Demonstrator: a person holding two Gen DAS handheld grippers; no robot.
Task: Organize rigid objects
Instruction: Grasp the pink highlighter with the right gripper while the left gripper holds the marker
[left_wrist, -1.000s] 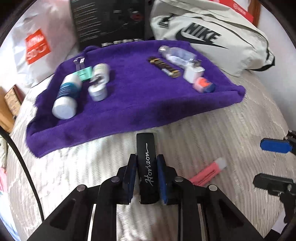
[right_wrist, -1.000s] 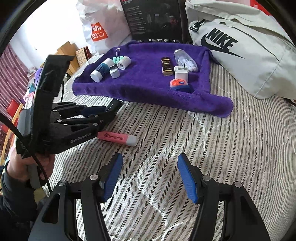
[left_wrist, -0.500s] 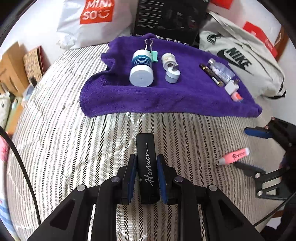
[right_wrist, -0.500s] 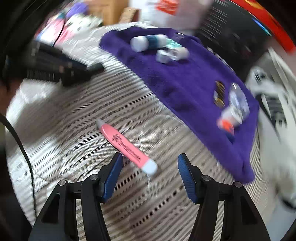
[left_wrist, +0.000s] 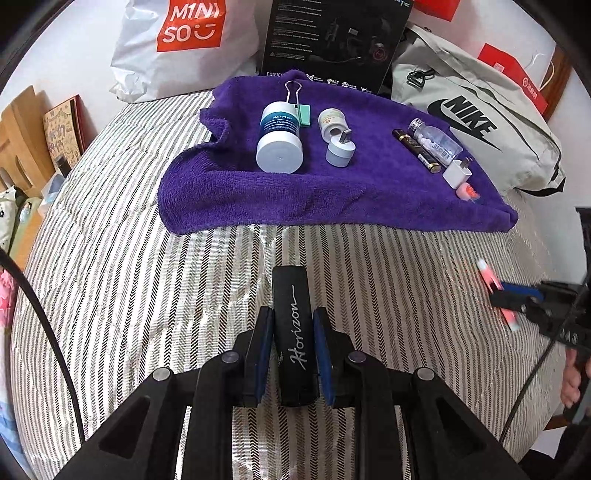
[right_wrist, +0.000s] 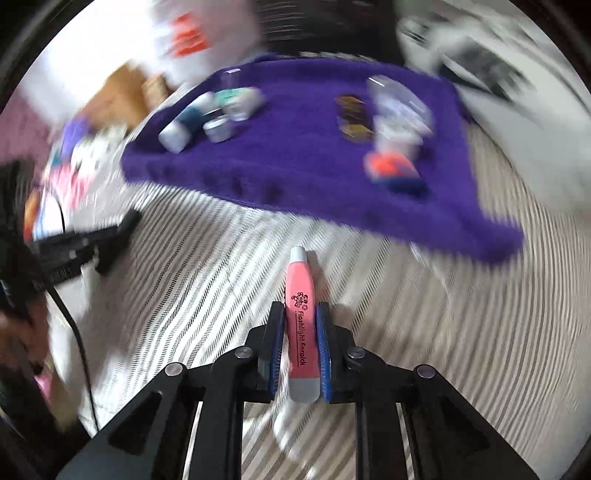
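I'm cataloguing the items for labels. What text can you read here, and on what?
"Horizon": black case in left gripper
"Flashlight", second word unclear: pink tool in right gripper
"MINISO": white bag
"NIKE": grey bag
"EDIFIE...": black box, small print unreadable
Blue-white bottle: too small

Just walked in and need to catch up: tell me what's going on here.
A person is sorting small items on a striped bed. The left gripper is shut on a black Horizon case; the right gripper is shut on a pink flashlight pen. Both items are short of the purple towel, where bottles and other small things already lie.
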